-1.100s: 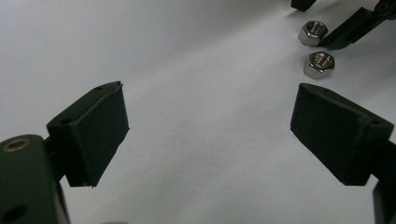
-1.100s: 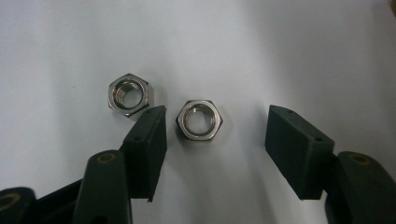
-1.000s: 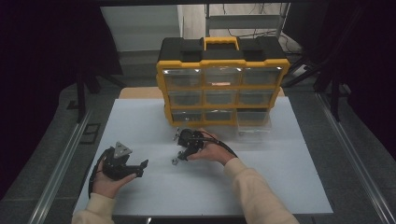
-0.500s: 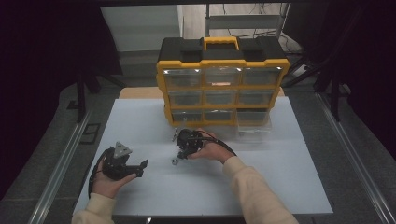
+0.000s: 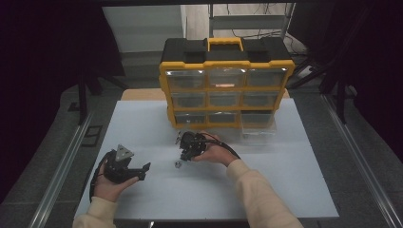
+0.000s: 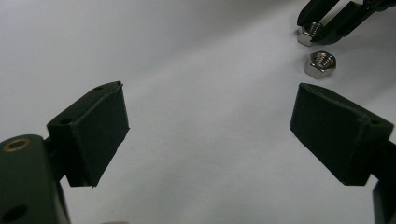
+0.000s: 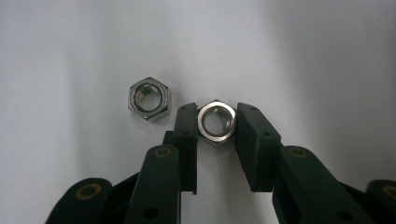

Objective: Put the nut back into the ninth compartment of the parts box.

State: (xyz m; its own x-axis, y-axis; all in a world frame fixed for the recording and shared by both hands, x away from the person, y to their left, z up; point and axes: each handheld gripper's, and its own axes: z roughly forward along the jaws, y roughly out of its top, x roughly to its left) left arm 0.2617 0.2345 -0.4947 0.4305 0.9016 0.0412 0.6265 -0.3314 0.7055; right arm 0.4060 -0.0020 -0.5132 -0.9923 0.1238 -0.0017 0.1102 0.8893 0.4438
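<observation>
Overhead, the high view shows a white table [image 5: 285,190] with a yellow organizer [image 5: 227,90] at its far edge; no writing on it can be read. The right gripper [image 5: 183,159] points down at the table just in front of the organizer, with a small nut [image 5: 177,164] beside its tips. The left gripper [image 5: 142,172] rests well apart to the left, jaws spread and empty. Both hands sit where they were a second ago.

From the left gripper view, its pads [image 6: 95,130] stand wide with bare table between them. Farther off lie two nuts: the loose nut [image 6: 320,64] and, just behind it, the gripped nut [image 6: 310,33] between the other gripper's tips.

Down the right gripper view, the jaws have just been closing, and the pads [image 7: 187,128] now clasp the gripped nut [image 7: 216,122] on both sides, flat on the table. The loose nut [image 7: 149,98] lies just beside the left pad, apart from it. Neither nut bears a legible mark.
</observation>
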